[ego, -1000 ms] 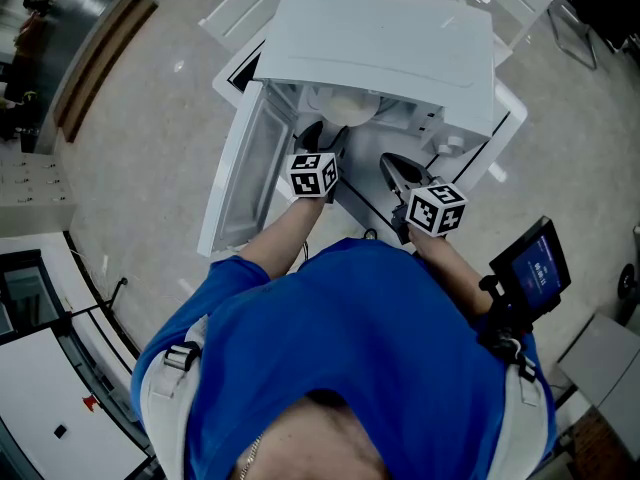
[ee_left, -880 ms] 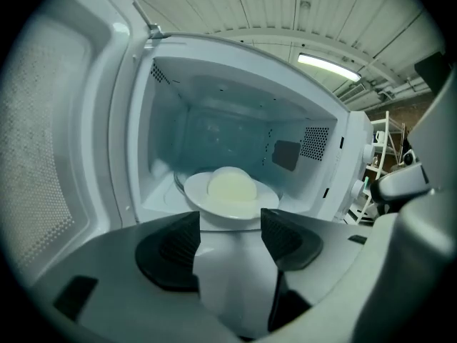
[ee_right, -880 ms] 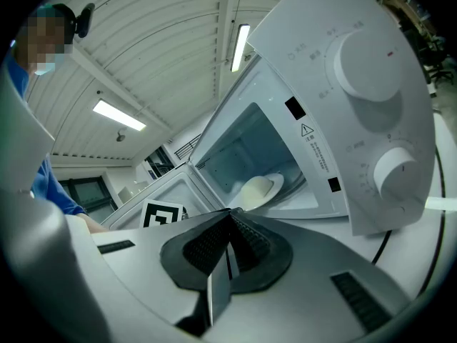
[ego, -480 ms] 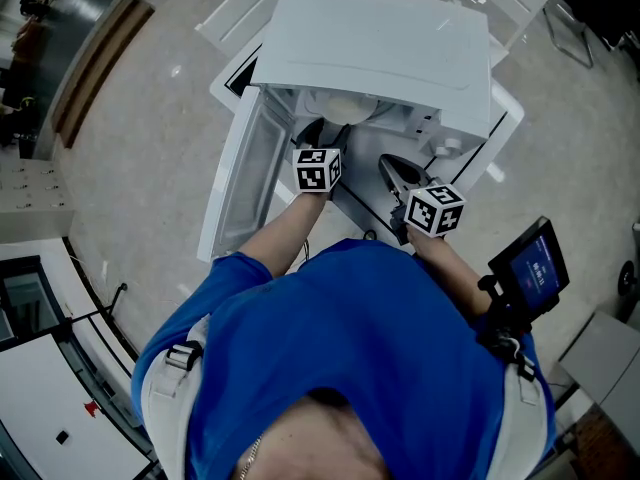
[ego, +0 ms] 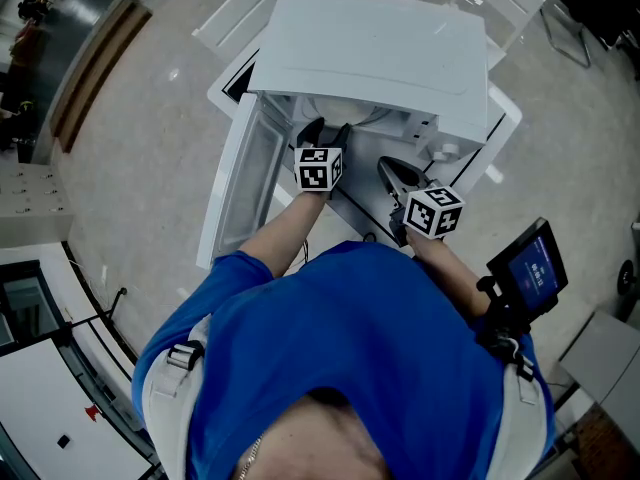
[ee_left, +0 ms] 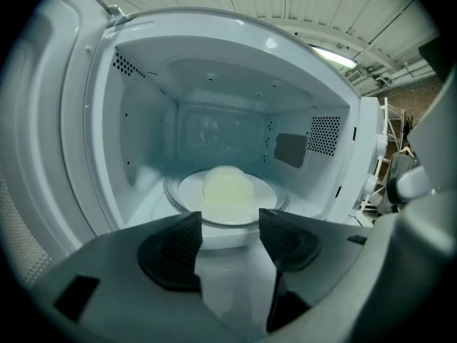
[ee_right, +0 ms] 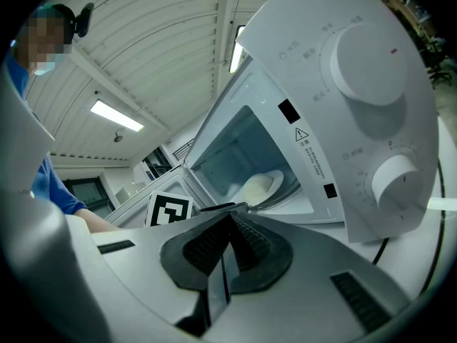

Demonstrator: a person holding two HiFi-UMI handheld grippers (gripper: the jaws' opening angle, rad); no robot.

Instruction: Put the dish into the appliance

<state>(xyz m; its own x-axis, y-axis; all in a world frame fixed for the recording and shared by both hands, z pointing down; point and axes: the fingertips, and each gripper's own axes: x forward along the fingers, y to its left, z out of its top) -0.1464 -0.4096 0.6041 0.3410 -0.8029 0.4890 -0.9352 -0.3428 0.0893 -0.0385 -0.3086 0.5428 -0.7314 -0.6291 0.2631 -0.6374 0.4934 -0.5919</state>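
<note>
Dish (ee_left: 263,197) sits inside the open microwave (ee_left: 143,141), at twelve o'clock from our left tongs (ee_left: 228,240), which gape empty; our right tongs (ee_right: 227,245) are pressed together on nothing.

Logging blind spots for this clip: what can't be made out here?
Head view: the microwave top largely hides the dish inside.
Left gripper view: pale mound on it, too blurred to identify.
Right gripper view: print by the dials, too small.

Left tongs (ee_left: 230,224) edged inward — slightly.
</note>
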